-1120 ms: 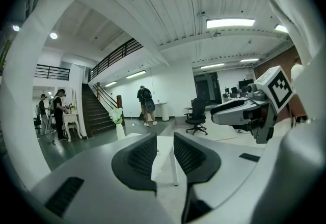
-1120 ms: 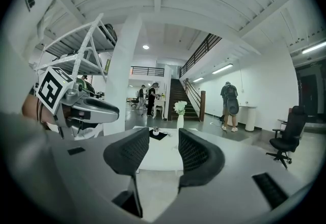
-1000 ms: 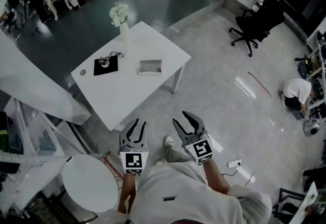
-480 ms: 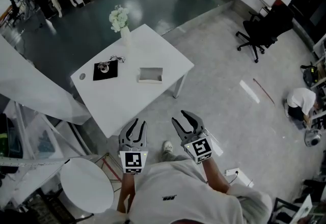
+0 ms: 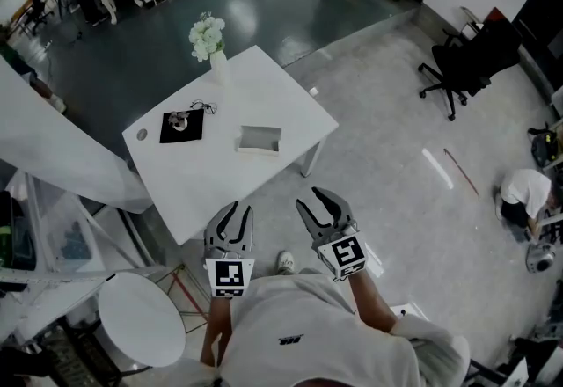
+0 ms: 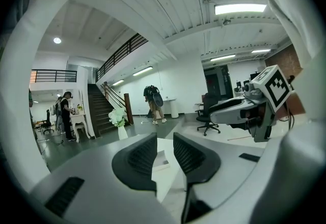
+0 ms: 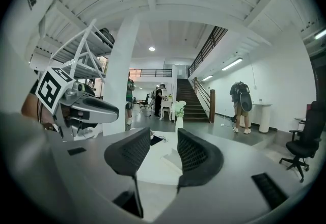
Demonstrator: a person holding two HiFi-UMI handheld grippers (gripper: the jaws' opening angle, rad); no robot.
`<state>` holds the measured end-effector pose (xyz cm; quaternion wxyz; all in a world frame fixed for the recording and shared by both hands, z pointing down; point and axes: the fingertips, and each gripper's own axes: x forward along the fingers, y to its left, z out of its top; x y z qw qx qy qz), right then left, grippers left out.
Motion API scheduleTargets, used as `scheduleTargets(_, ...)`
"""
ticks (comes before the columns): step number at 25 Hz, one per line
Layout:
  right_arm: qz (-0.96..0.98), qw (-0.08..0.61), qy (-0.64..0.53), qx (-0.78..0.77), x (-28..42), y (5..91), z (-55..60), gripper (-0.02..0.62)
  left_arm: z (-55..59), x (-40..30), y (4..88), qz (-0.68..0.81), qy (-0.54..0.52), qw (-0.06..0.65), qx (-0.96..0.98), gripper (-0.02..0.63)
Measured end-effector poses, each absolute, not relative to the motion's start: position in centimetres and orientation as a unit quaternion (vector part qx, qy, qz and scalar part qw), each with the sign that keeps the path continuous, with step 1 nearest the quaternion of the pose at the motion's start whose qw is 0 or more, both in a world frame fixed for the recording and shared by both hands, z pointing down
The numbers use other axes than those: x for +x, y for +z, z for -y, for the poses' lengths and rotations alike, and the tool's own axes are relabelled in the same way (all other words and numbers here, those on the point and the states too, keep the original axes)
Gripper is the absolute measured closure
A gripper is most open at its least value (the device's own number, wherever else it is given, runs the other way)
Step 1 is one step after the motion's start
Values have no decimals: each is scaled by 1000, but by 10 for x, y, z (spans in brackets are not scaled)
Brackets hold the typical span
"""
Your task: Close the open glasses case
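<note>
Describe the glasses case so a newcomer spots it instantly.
Start at the white square table ahead of the person. Toward its right side lies the pale rectangular open glasses case. It is the only shallow box: left of it lies a flat black square mat, and a white vase of white flowers stands at the far corner.

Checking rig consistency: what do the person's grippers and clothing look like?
Both the left gripper and right gripper have dark, curved, ribbed jaws on pale grey bodies, each carrying a white cube with black square markers. The person wears a white short-sleeved T-shirt. The right gripper's jaws have just been closing, empty.
</note>
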<state>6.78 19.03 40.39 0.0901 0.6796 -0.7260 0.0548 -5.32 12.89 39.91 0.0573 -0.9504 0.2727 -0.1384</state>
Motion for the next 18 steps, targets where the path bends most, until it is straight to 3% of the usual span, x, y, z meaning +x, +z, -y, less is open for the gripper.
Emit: scheduleTargets(18, 737, 84, 58, 668, 114, 411, -147, 434, -90, -8, 403, -288, -140, 59, -946, 492)
